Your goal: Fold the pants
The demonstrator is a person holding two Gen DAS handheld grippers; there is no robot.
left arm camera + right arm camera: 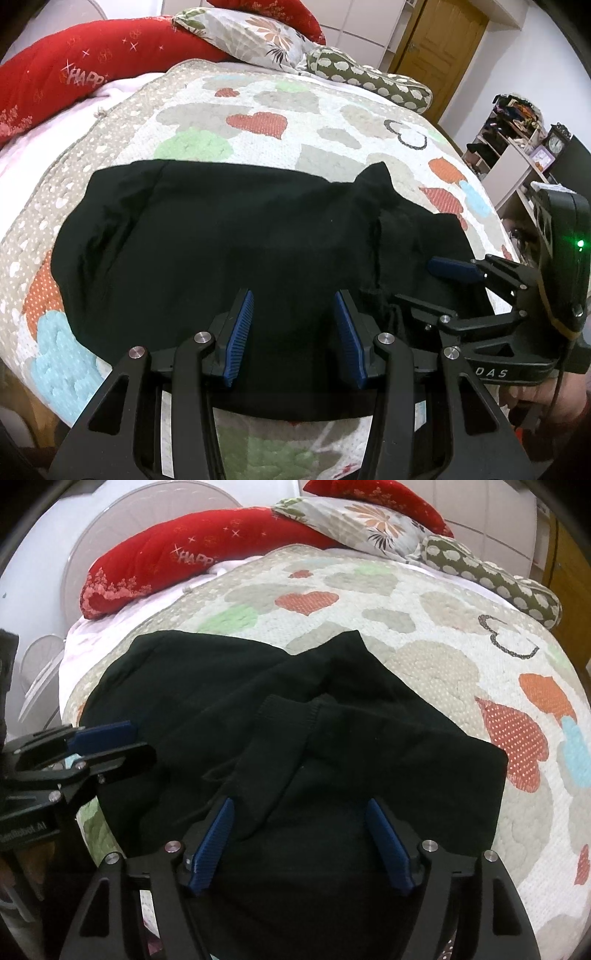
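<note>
Black pants (221, 240) lie flat and partly folded on the heart-patterned quilt (258, 122); they also show in the right wrist view (295, 720), with ribbed cuffs (291, 707) lying on top near the middle. My left gripper (293, 299) is open and empty, just above the pants' near edge. My right gripper (299, 805) is open and empty over the pants' near right part. The right gripper also shows in the left wrist view (439, 277), and the left gripper in the right wrist view (122, 738).
Red pillows (74, 70), a floral pillow (251, 33) and a spotted bolster (369, 79) lie at the head of the bed. A wooden door (439, 44) and shelves with a clock (524, 147) stand to the right. A white fan (122, 542) is at the left.
</note>
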